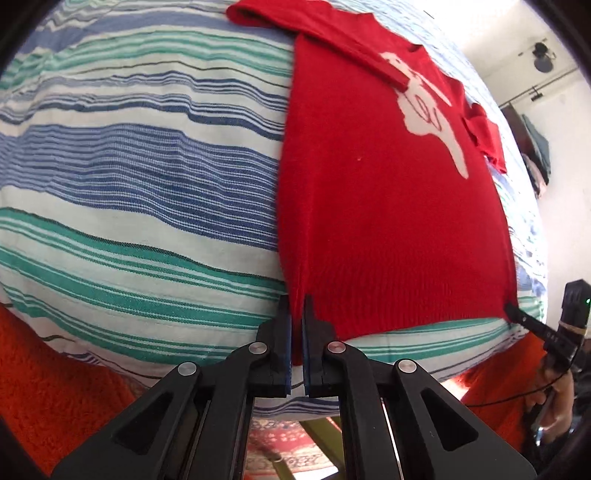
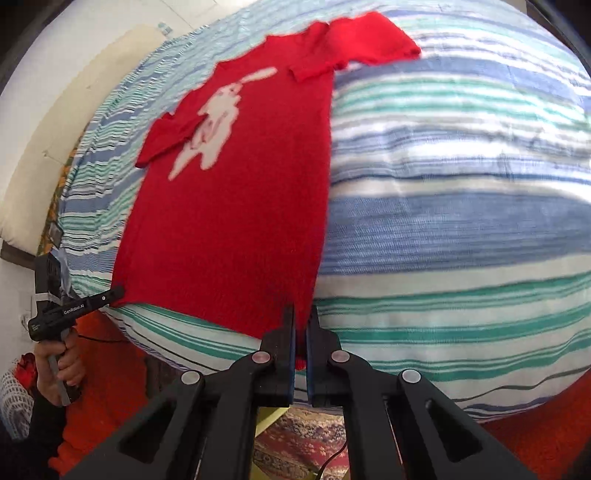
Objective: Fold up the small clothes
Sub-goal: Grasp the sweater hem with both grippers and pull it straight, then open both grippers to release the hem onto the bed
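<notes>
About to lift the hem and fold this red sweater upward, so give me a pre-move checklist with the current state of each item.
1. Left hand-held gripper shut on the left hem corner of the red sweater: ok.
2. Right hand-held gripper shut on the right hem corner: ok.
3. Sweater body lying flat on the striped sheet: ok.
4. Left sleeve folded in: not ok, it only partly crosses the chest and still sticks out at the shoulder.
5. Right sleeve folded in: not ok, it spreads outward.
6. Both fabric layers caught in each grip: cannot tell.

Striped bedcover (image 1: pixel 129 166); patterned rug (image 2: pixel 295 435); white wall (image 1: pixel 565 122)
</notes>
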### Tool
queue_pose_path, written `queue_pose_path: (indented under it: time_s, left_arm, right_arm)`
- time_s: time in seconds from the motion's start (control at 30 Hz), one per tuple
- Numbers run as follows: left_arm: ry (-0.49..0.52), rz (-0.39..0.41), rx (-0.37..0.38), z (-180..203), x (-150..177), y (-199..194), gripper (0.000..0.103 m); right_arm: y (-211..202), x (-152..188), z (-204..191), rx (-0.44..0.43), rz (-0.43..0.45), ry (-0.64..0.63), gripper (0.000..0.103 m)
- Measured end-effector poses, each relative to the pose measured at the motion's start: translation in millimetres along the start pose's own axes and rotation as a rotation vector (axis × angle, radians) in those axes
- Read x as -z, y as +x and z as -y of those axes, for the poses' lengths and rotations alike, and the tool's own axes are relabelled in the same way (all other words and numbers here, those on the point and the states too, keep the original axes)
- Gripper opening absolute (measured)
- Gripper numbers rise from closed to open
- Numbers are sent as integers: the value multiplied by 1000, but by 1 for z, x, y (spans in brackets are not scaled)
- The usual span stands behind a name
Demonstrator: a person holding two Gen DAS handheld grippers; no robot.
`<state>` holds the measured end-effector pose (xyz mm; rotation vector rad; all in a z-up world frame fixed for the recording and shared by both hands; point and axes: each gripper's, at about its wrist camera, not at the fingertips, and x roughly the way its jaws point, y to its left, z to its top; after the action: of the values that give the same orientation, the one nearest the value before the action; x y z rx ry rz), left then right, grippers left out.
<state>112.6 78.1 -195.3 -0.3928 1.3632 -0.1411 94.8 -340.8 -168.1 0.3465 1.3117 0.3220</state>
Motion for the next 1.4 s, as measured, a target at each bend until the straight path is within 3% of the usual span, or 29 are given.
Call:
queue_pose_path:
  time_s: [0.23,0.5,0.6,0.67,0.7,0.77,0.83,0.97,1.07,1.17,1.27,1.4]
  left_arm:
    - [38,23,-83,11,4,10,3]
    - [99,58,-207,34,7,15,16]
    - [85,52,-207,34,9,9,47]
    - [74,43,-216,35,14,4,77]
    - [75,40,-237,35,16,1,79]
    - [88,32,-308,37,22,-4,80]
    - [81,41,-348,33,28,-13,80]
    - [-2,218,-385,26,29,-59,81]
    - [16,321,-321,34,17,-79,89]
    - [87,354,-222,52,1,-70,89]
    - [145,304,-194,65,-9,-41,90]
    - [196,171,-296,56,0,4,85]
  right_arm:
    - [14,2,5,21,6,31,4]
    - [11,9,-12,100,68,-28,7]
    - [7,10,-15,125,84,-43,20]
    - [3,12,-17,139,93,-44,35]
    - [0,13,-18,147,98,-45,39]
    - [-6,16,-21,171,105,-48,51]
    - [-14,20,-21,205,112,-44,52]
    - [-41,23,-23,332,204,-40,52]
    - [-59,16,-40,309,291,-108,52]
    - [-55,0,-62,177,306,-181,53]
    - [-28,-15,-74,51,288,-208,53]
    - [27,-16,-56,108,127,-157,54]
